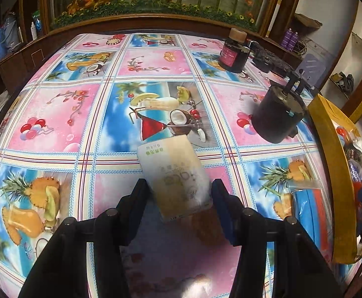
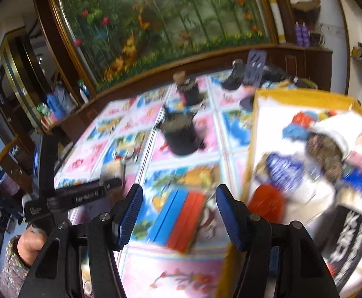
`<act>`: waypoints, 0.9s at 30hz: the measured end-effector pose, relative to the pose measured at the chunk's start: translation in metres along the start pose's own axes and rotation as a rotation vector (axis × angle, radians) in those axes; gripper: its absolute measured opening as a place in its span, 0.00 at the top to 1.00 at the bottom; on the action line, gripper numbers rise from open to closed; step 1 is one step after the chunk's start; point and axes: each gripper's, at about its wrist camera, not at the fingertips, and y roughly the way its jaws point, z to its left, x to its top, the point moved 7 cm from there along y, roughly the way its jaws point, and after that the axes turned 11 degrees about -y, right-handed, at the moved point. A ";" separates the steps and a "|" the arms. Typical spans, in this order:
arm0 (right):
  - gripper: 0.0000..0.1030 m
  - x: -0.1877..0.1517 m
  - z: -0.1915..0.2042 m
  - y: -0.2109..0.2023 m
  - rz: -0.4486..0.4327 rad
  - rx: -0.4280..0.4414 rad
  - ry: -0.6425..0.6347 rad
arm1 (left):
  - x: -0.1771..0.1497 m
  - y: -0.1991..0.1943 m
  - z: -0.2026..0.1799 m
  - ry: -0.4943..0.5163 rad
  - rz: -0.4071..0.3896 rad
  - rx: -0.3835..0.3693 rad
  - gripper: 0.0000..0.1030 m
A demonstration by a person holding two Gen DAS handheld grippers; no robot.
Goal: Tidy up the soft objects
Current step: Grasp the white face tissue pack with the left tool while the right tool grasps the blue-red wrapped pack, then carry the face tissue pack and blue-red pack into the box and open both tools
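Left gripper (image 1: pixel 178 196) is clamped on a pale tissue pack (image 1: pixel 173 176), both pads pressing its sides, the pack tilted and lifted just above the patterned tablecloth (image 1: pixel 64 114). Pointing steeply down at the table here. Straight ahead of it the cloth lies bare; off to the right stands a black cylinder (image 1: pixel 278 114), and farther back a dark jar with a tan lid (image 1: pixel 234 52). At the right edge sits the yellow box (image 1: pixel 330 154), stuffed with mixed soft items, with a blue and red packet (image 1: pixel 310 213) lying flat just beside its wall.

Right gripper (image 2: pixel 178 213) hangs with its jaws apart and nothing between them, the picture heavily blurred. Below and ahead of its blue pads (image 2: pixel 131 213) lies that blue and red packet (image 2: pixel 181 218), flat on the cloth, not touched. The yellow box (image 2: pixel 253 134) rises close on the right, its near wall beside the right finger. The black cylinder (image 2: pixel 181 136) stands beyond the packet, the jar behind it. On the left, a person's hand (image 2: pixel 30 242) in a patterned sleeve grips the other tool's handle. Open cloth runs between packet and cylinder; a wooden cabinet edges the far side.
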 end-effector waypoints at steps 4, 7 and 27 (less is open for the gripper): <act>0.34 -0.010 0.019 0.021 0.073 -0.061 -0.057 | 0.001 0.000 0.000 0.005 0.004 -0.009 0.49; 0.28 -0.017 0.026 0.035 0.124 -0.101 -0.082 | 0.001 0.000 0.001 -0.004 0.010 -0.017 0.49; 0.61 0.024 0.042 0.069 0.036 -0.095 -0.214 | 0.007 -0.004 -0.002 0.009 -0.048 -0.005 0.52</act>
